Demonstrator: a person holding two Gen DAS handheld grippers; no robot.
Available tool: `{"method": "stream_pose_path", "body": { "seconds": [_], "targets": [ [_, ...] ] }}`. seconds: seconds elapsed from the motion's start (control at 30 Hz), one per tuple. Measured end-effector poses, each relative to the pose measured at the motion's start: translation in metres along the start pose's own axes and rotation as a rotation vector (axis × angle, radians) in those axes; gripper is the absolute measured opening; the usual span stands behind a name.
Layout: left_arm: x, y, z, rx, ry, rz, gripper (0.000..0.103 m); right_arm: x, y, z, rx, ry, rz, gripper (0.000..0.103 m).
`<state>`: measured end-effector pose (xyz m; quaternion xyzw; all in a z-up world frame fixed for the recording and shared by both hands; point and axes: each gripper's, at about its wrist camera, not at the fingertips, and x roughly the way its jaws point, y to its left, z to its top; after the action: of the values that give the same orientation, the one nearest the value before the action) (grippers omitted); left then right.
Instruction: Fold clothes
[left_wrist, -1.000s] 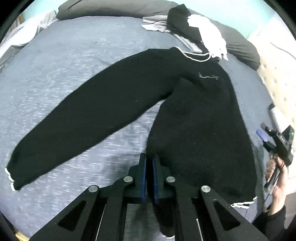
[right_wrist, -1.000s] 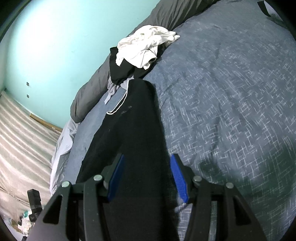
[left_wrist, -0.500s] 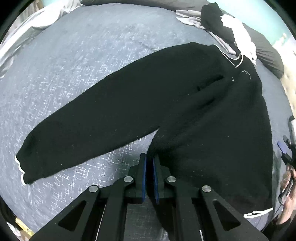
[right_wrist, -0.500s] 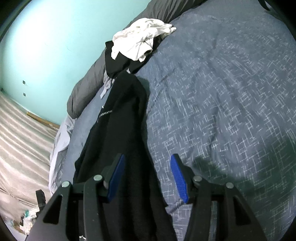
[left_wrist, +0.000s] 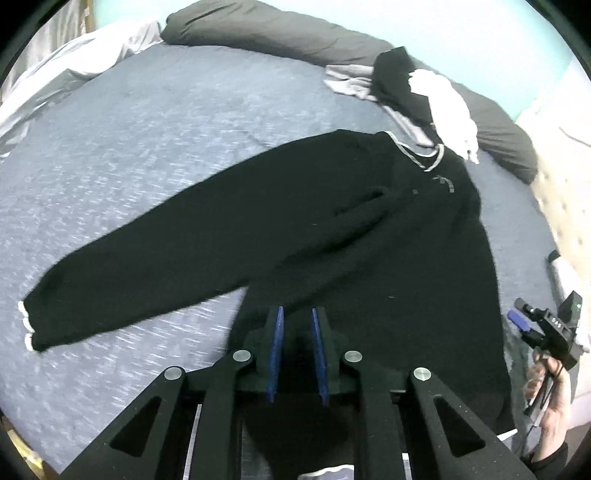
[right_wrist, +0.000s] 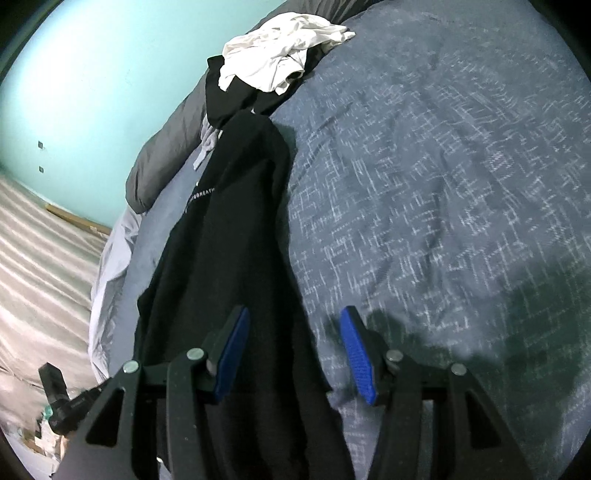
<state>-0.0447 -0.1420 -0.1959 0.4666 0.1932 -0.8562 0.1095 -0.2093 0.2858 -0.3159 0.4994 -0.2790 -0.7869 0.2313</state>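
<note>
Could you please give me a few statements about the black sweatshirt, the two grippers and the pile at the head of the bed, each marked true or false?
1. The left gripper is clamped shut on the fabric. False: its blue pads stand apart, over the black sweatshirt.
2. The right gripper is open. True.
3. One sleeve lies stretched out across the blue bedcover. True.
4. The sweatshirt is folded into a neat square. False: it lies spread out, unfolded.
5. A white garment lies on top of the pile of clothes by the dark pillow. True.
</note>
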Motion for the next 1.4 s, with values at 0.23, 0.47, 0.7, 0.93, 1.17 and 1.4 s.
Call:
{"method": "stream_pose_path", "body": {
  "seconds": [0.23,0.47,0.7,0.93,1.17,1.4],
  "targets": [
    [0.003,-0.025,-0.021,-0.001,-0.063,-0.088,0.018,-0.015,-0.002,-0.020,0.004,0.033,-0.013,0.052],
    [0.018,-0.039,-0.042,0.000,-0.047,-0.142,0.019,-0.050,-0.020,-0.039,0.064,0.097,-0.053,0.052],
    [0.014,-0.037,-0.048,-0.028,-0.062,-0.211,0.037,-0.052,-0.010,-0.066,-0.040,0.220,-0.168,0.052],
    [0.025,-0.017,-0.056,-0.083,-0.039,-0.200,0.037,-0.038,-0.001,-0.075,-0.134,0.268,-0.267,0.030],
    [0.023,-0.001,-0.054,-0.111,-0.047,-0.198,0.037,-0.037,0.014,-0.080,-0.234,0.312,-0.283,0.006],
    [0.017,0.004,-0.053,-0.120,-0.059,-0.207,0.037,-0.057,0.027,-0.063,-0.278,0.281,-0.256,0.004]
  ]
}}
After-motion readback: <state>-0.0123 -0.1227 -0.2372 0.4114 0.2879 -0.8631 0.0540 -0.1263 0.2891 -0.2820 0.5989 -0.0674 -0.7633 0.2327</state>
